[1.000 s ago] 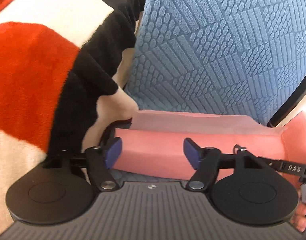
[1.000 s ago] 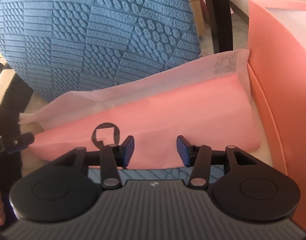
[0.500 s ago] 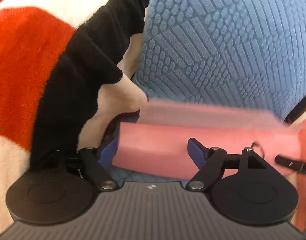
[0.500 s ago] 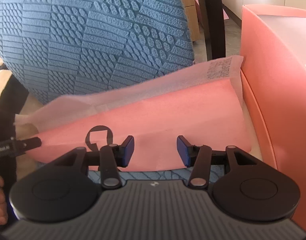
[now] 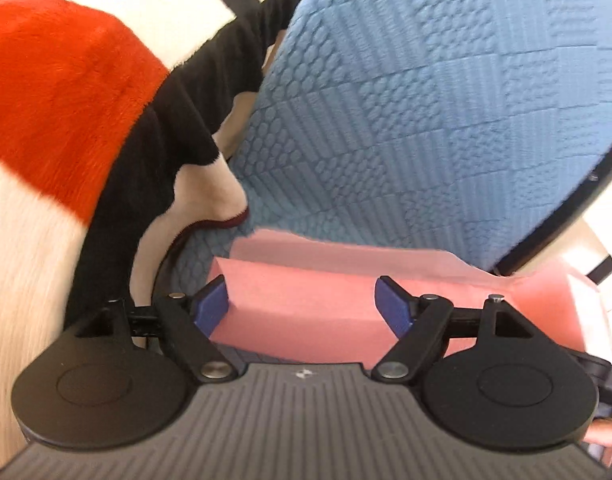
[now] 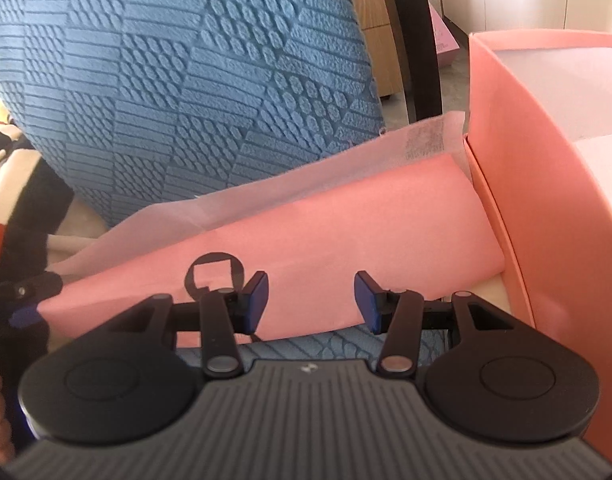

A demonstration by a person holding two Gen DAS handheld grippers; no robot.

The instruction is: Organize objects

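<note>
Two grippers | blue cushion [image 6: 186, 80] behind pink sheet [image 6: 345, 240] | pink box [image 6: 517, 184] beside

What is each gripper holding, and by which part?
Nothing looks clamped. The left gripper has just been opening with the pink paper between its pads; the right gripper stands open over its near edge.

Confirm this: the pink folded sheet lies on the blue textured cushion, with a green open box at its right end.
One thing is wrong: the box is pink, not green. The right wrist view shows the pink open box at the right end of the pink folded sheet, which does lie on the blue textured cushion.
</note>
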